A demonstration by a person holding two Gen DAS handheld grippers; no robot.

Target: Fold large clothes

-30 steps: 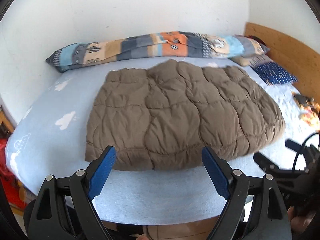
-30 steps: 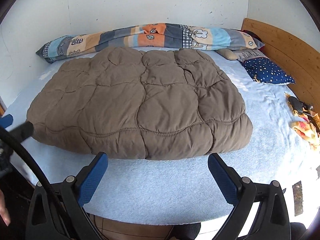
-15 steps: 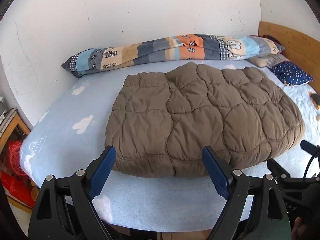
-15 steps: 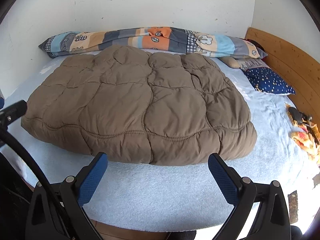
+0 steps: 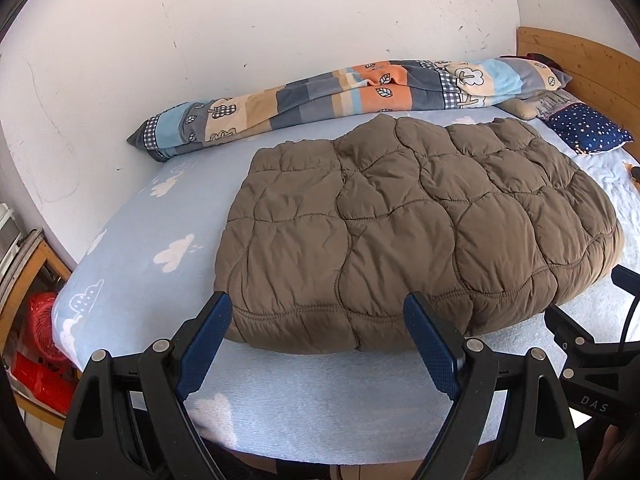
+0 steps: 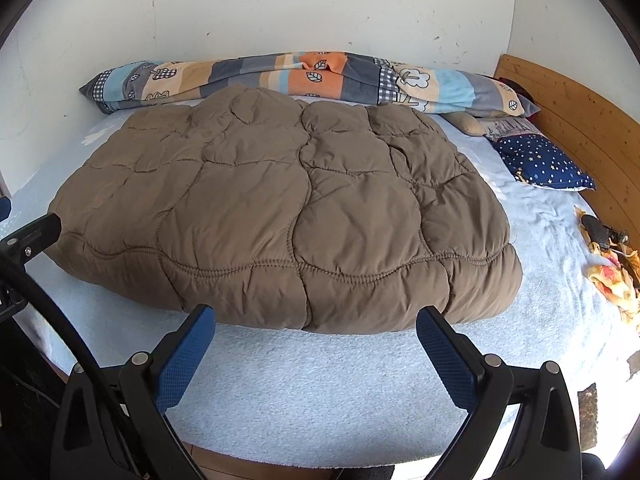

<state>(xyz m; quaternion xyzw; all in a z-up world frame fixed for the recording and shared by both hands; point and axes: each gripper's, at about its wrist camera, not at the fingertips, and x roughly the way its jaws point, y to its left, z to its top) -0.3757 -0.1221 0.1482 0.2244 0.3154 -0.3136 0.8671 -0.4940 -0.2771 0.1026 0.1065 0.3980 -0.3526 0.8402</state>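
We see one brown quilted coat [image 5: 416,228] lying flat in the middle of the bed [image 5: 132,236], puffy, with curved stitched seams that split it into rounded pads; its near hem is a thick rolled edge. From the right wrist view the coat [image 6: 280,208] fills most of the mattress, and we cannot make out sleeves or a collar, so how it is folded stays unclear. The sheet is pale blue terry with white cloud prints.

Our left gripper [image 5: 318,344] hangs over the near edge of the bed, its two blue ribbed fingers [image 5: 430,344] spread wide, holding nothing, the tips just short of the coat's hem. Our right gripper [image 6: 316,348] hangs likewise, its two fingers [image 6: 444,356] spread and empty, near the hem but apart from it. Part of each gripper shows at the edge of the other's view.

Along the wall lies one long rolled blanket [image 6: 312,78], soft fleece in orange, grey, blue and cream patches. At the wooden headboard [image 6: 568,120] we count one navy starred pillow [image 6: 540,164], with a second pale cushion half hidden behind it. A yellow patterned cloth [image 6: 616,276] is cut off at the right rim. Something red [image 5: 40,344] sits beside the bed, too cropped to name.
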